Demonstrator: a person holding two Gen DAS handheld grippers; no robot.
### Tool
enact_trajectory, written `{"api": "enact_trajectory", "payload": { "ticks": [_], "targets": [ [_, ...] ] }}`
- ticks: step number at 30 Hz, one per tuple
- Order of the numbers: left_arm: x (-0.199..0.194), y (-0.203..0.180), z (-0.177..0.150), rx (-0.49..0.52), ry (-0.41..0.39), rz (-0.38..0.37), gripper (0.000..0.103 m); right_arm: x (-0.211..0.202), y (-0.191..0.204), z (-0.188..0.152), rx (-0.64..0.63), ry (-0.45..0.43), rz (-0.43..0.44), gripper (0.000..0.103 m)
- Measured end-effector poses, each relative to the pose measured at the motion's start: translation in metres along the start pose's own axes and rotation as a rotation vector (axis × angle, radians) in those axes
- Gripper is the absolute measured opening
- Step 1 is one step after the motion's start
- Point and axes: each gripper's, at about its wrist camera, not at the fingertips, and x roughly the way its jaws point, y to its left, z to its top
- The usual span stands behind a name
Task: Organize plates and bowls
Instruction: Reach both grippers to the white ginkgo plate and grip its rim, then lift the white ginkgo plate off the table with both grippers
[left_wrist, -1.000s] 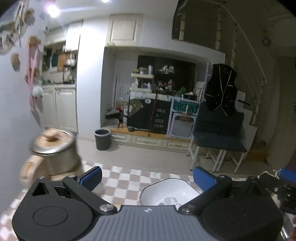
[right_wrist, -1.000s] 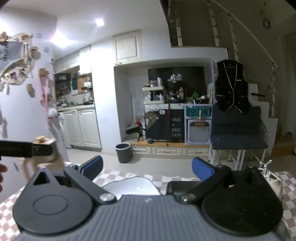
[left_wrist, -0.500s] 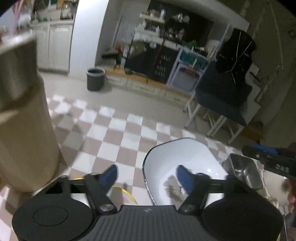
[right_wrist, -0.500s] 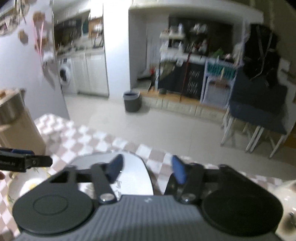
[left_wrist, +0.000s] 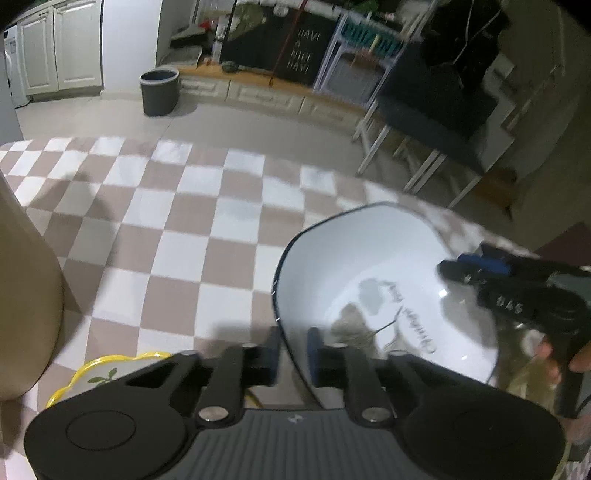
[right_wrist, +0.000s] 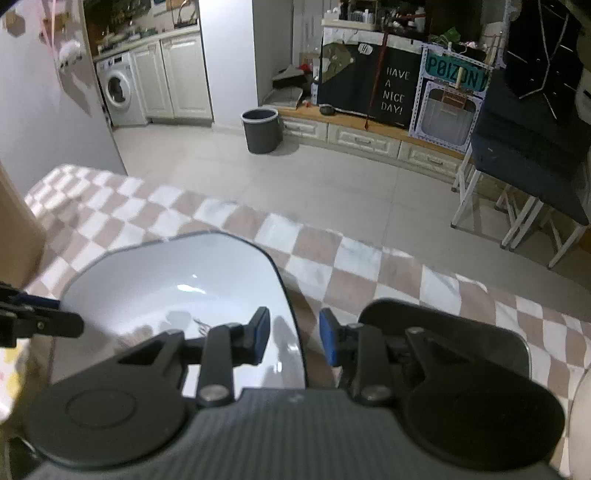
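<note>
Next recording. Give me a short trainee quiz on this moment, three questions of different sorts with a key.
1. True or false: the left gripper is shut on the rim of the white bowl.
2. Which dish shows partly hidden behind the left gripper's body, at the lower left of the left wrist view? A) a yellow-rimmed plate B) a red mug C) a glass jug
3. In a word or two, what pattern does the tablecloth have?

Key: 1 true; 2 A; 3 checkered, brownish-pink and white squares.
</note>
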Motion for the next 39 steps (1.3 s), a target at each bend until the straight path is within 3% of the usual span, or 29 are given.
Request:
{"api": "enact_trajectory", "payload": {
  "ticks": [3,10,15,20,25,27,34,39],
  "targets": [
    [0.004,0.001,0.003,0.006,0.003,0.000,0.013,0.011,-0.002,0.008,-0.012,0.013,0.026,0.018],
    [0.015,-0.001,0.018,0.059,-0.066,0.044,0.014,0.003,-0.006,0.002,-0.002,0.042,0.032,0.013],
    [0.017,-0.002,0.025,0.114,-0.066,0.033,0.017,-0.015,-0.020,-0.023,0.135,0.066,0.142,0.012],
    [0.011,-0.002,0.022,0.129,0.037,0.025,0.037,-0.015,-0.022,-0.024,0.172,0.093,0.168,0.014],
    [0.009,-0.001,0.017,0.144,0.062,0.017,0.032,0.000,-0.015,-0.018,0.175,0.135,0.142,0.024],
    [0.012,0.002,0.016,0.136,0.073,0.008,0.019,0.003,-0.009,-0.019,0.162,0.134,0.126,0.027],
    [0.011,0.006,0.006,0.079,-0.007,0.006,0.016,0.004,-0.014,-0.025,0.216,0.095,0.128,0.020],
    [-0.014,0.003,0.006,0.059,-0.087,0.001,0.016,-0.008,-0.016,-0.025,0.245,0.049,0.135,0.017]
  ]
}}
